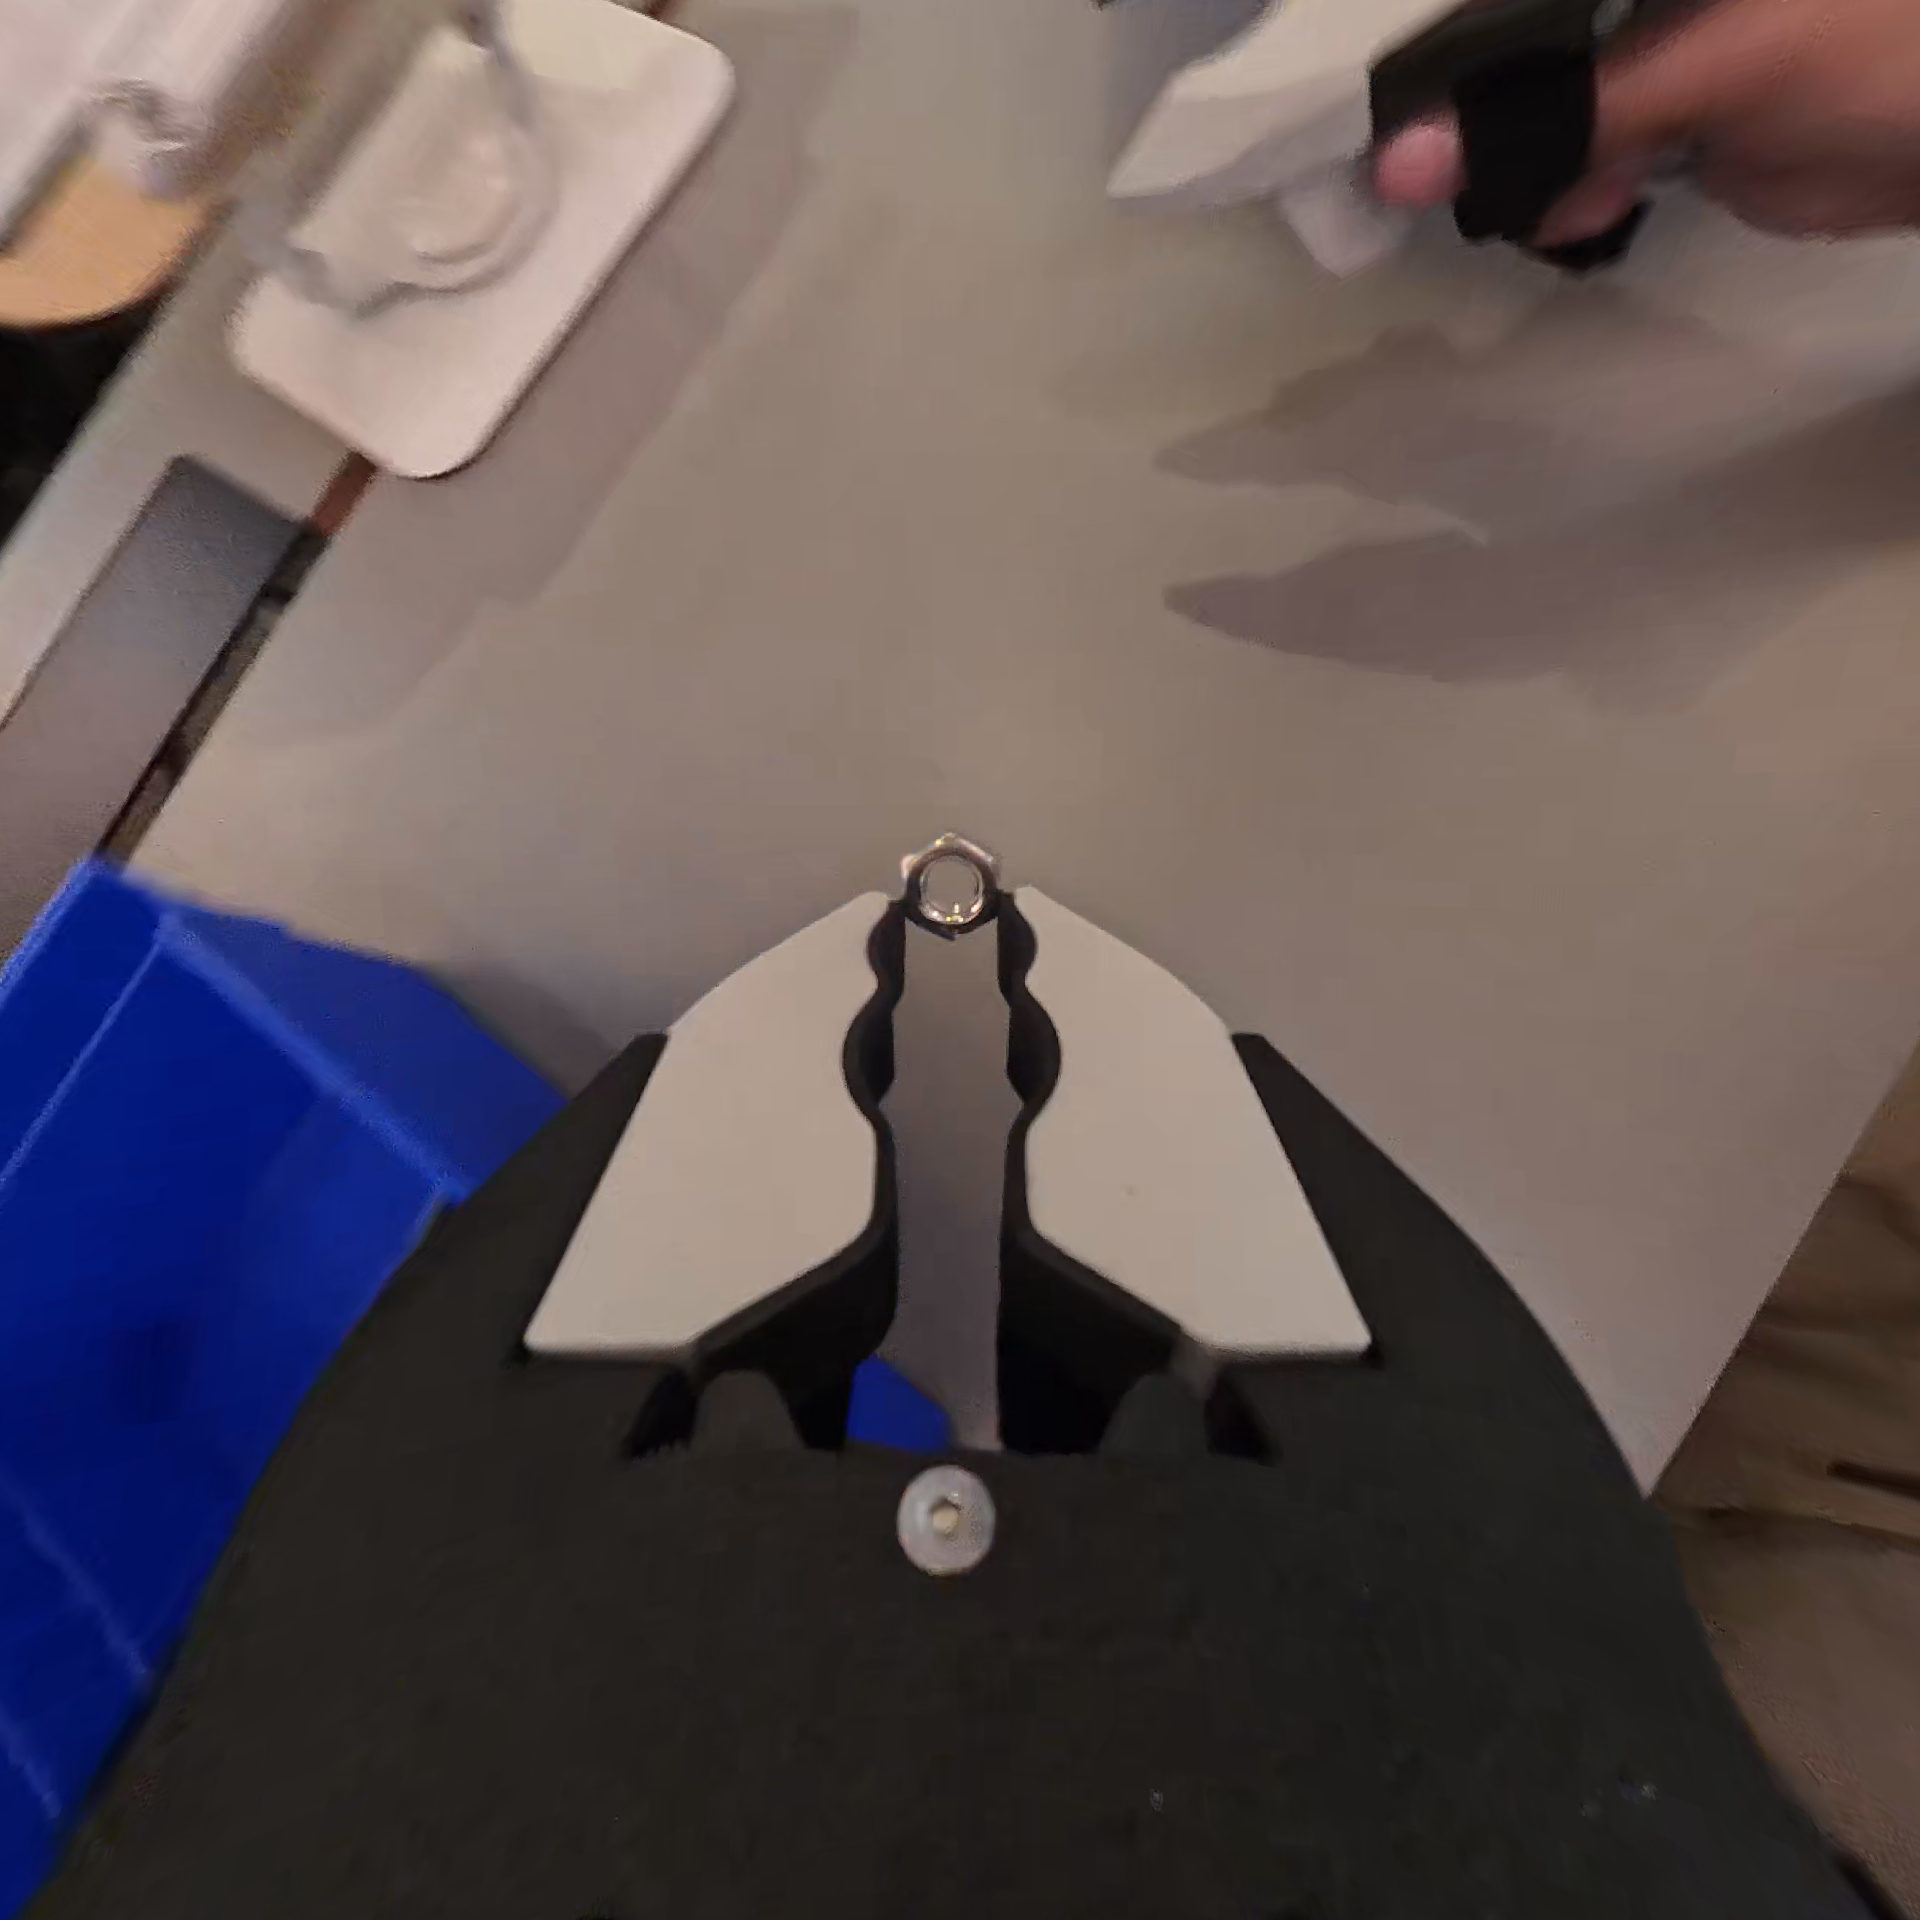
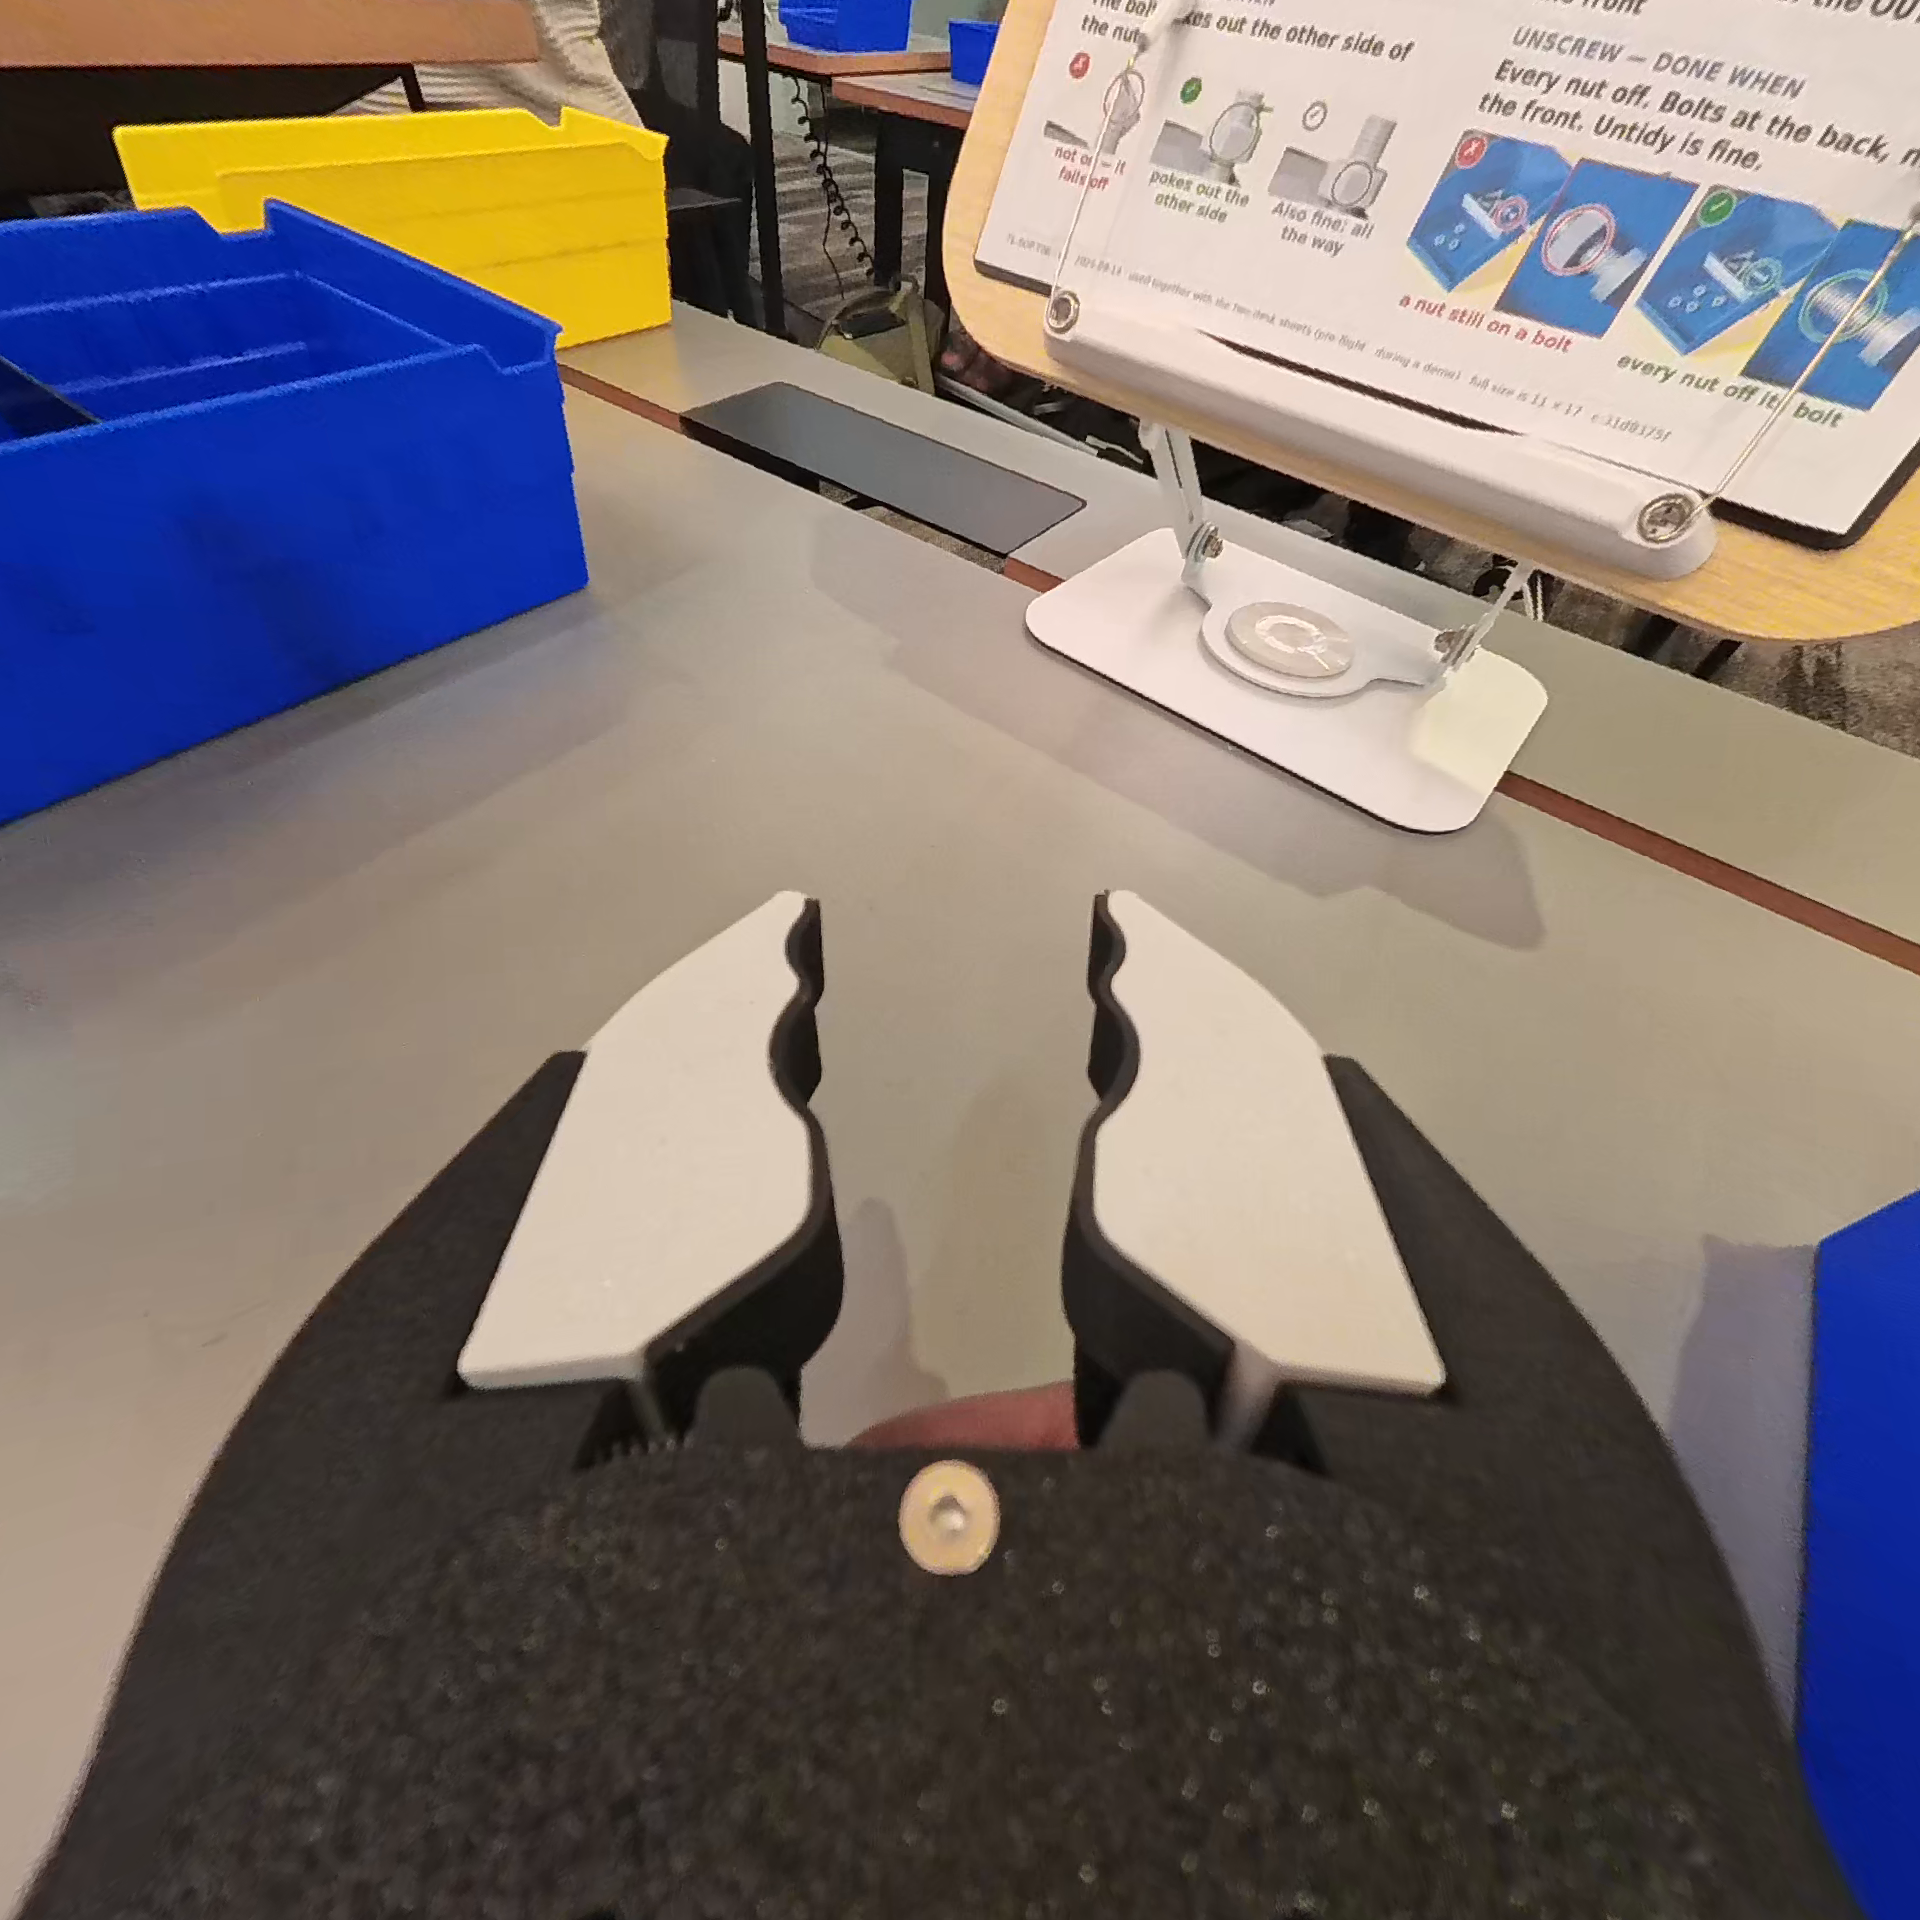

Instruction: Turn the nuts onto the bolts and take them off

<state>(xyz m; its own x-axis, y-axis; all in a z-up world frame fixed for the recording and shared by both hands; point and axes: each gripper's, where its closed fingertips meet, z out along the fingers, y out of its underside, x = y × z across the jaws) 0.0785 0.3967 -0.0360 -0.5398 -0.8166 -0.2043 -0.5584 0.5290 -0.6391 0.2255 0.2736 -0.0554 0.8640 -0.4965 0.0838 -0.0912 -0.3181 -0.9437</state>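
Observation:
My left gripper (image 1: 951, 902) is shut on a small silver hex nut (image 1: 950, 891), pinched at the fingertips above the grey table (image 1: 935, 582), with its hole facing the camera. My right gripper (image 2: 956, 914) is open and empty, its fingers held over the grey table (image 2: 727, 790). The right gripper also shows blurred at the top right of the left wrist view (image 1: 1247, 135), held by a hand in a black strap. No bolt is in view.
A blue bin (image 1: 187, 1195) sits at the lower left of the left gripper. In the right wrist view a blue divided bin (image 2: 260, 468) and a yellow bin (image 2: 436, 197) stand at the left. A white stand (image 2: 1299, 665) holds an instruction sheet (image 2: 1455, 208). Another blue edge (image 2: 1870, 1507) lies at right. Across from one pair of fingers to the other is roughly 20 cm.

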